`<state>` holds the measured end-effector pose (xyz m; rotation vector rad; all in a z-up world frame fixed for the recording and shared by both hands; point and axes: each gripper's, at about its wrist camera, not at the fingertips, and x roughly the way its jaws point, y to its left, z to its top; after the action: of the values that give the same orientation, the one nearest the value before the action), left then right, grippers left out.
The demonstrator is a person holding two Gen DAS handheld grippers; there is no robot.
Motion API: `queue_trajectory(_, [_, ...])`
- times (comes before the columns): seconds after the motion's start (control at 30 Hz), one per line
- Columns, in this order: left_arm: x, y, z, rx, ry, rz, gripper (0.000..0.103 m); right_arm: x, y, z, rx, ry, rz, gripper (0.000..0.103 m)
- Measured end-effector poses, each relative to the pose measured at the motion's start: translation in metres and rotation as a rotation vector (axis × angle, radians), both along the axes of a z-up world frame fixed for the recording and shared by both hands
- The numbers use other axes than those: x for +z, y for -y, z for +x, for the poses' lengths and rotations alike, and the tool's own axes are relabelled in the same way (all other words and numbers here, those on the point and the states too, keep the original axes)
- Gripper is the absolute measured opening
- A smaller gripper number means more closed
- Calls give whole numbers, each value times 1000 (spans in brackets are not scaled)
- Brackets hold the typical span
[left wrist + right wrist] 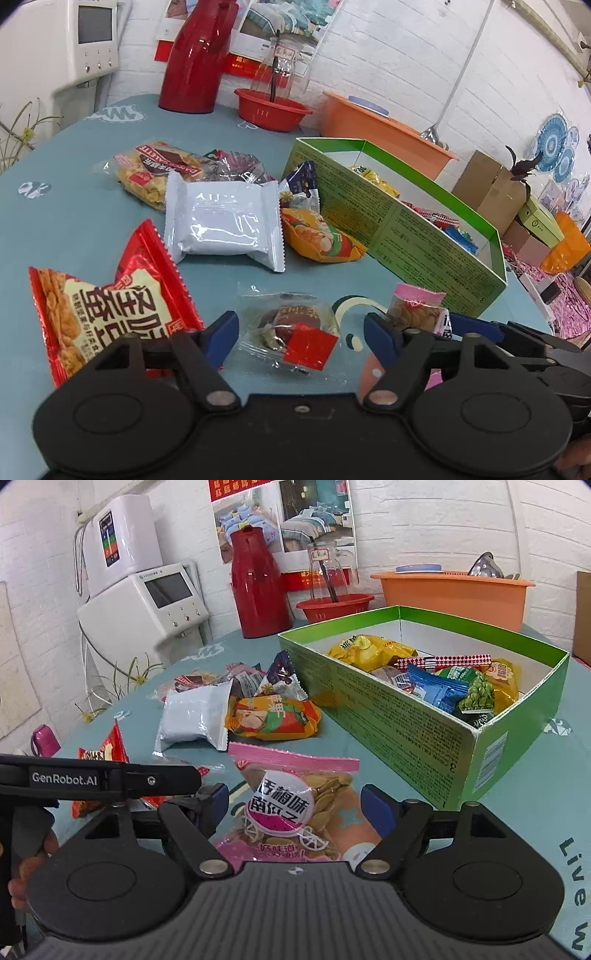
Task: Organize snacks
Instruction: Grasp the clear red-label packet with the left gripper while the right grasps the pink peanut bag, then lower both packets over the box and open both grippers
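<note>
Left wrist: left gripper (301, 326) jaws released, clear crinkly packet (291, 332) between, right gripper (295, 801) jaws released (pink-sealed glossy seed bag (295, 805)), rectangular green cardboard box (406, 716).

A desk (535, 812) carries an open box (406, 723) on its right side, with several snack packets inside it. Left of the box, loose packets lie scattered on the desk: a plain pillow pack (221, 225) with a fruit-print packet (319, 240) just beside it, nearer the box. Behind them stand a jug (201, 55) and a basin (271, 109). Closest to the viewer, a seed packet (295, 805) lies before the box.
</note>
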<state>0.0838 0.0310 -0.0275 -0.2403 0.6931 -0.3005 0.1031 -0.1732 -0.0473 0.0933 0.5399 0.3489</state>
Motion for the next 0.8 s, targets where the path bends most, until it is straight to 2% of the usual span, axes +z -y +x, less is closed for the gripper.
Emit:
queue_trajectory(0.17, [-5,4,2,-20,-5,13,103,-3,0,-1,40,-10,3,103])
queue_trajectory(0.2, [-5,5,2,-24,0,21,101,-4,0,0,51,-17,13,98])
queue_trajectory(0.23, [-5,6,3,-32,8,36,91,-5,1,1,55,-19,24,93])
queue_trajectory(0.27, [-6,7,3,-48,16,48,86,-5,1,1,59,-16,25,89])
queue_trajectory(0.3, [-6,8,4,-52,17,52,84,-4,0,1,60,-18,23,87])
queue_trajectory(0.37, [-3,10,3,-73,4,39,83,0,2,-2,60,-6,12,72])
queue_trajectory(0.4, [-1,11,2,-88,8,25,82,2,3,-3,61,2,5,70])
queue_trajectory(0.6, [35,21,1,-146,97,-50,82,33,21,-12,37,114,16,70])
queue_trajectory(0.8, [73,47,21,-204,187,-92,83,68,48,-10,-27,232,24,70])
